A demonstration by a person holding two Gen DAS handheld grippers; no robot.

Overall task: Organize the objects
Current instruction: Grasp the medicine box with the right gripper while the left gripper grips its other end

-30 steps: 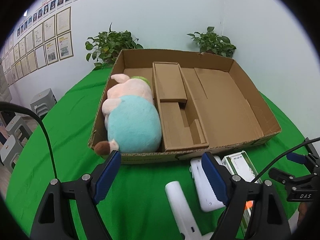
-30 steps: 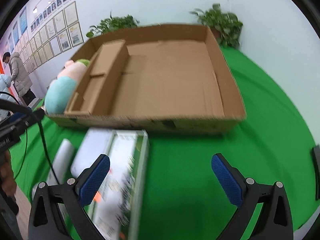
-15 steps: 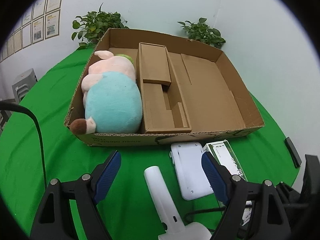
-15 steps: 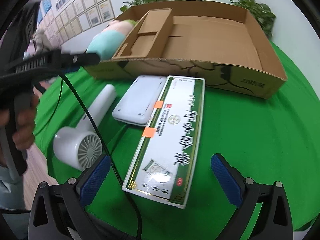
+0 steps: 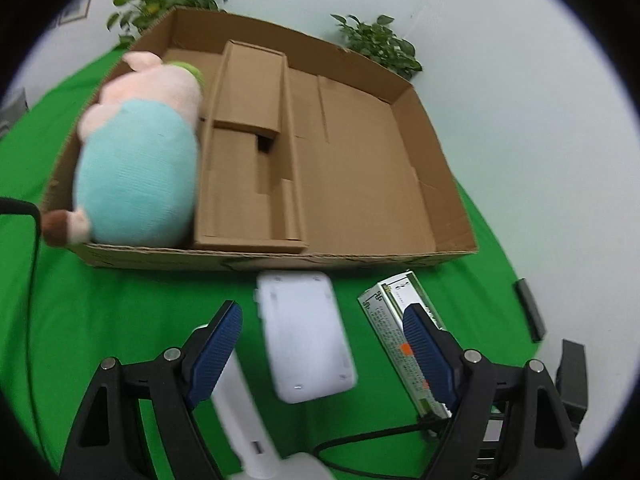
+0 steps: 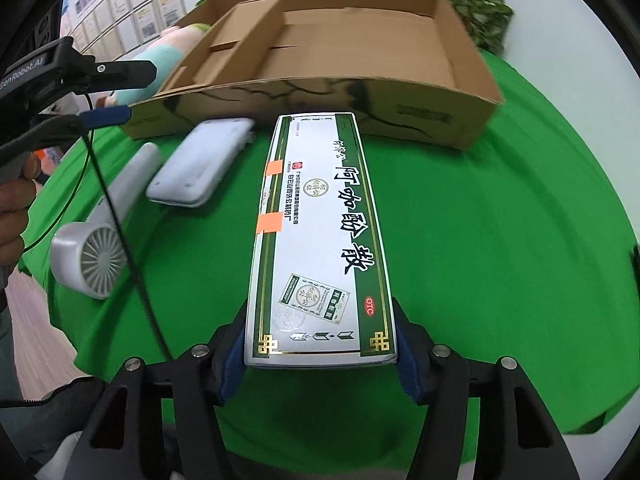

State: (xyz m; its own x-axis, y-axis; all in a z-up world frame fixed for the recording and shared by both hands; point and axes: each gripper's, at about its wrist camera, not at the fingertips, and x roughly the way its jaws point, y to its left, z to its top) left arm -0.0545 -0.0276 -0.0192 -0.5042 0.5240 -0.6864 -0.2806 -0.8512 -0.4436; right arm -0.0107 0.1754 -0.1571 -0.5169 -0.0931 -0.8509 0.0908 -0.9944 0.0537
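A long green-and-white medicine box (image 6: 320, 236) lies on the green table, and my right gripper (image 6: 320, 344) is shut on its near end; it also shows in the left wrist view (image 5: 404, 340). A white flat device (image 5: 306, 340) (image 6: 200, 168) and a white hair dryer (image 6: 104, 232) (image 5: 248, 412) lie beside it. My left gripper (image 5: 324, 348) is open and empty, hovering over the white device. A cardboard box (image 5: 404, 92) (image 6: 360, 96) behind holds a plush pig (image 5: 136, 164) in its left compartment.
The green table (image 6: 500, 220) has its edge close at the front and left. Potted plants (image 5: 376, 40) stand behind the box by the wall. A dark flat object (image 5: 530, 312) lies at the table's right edge. A black cable (image 6: 120, 232) crosses the hair dryer.
My right gripper moved forward and closed on the medicine box's near end. My left gripper shifted right and forward, over the white device.
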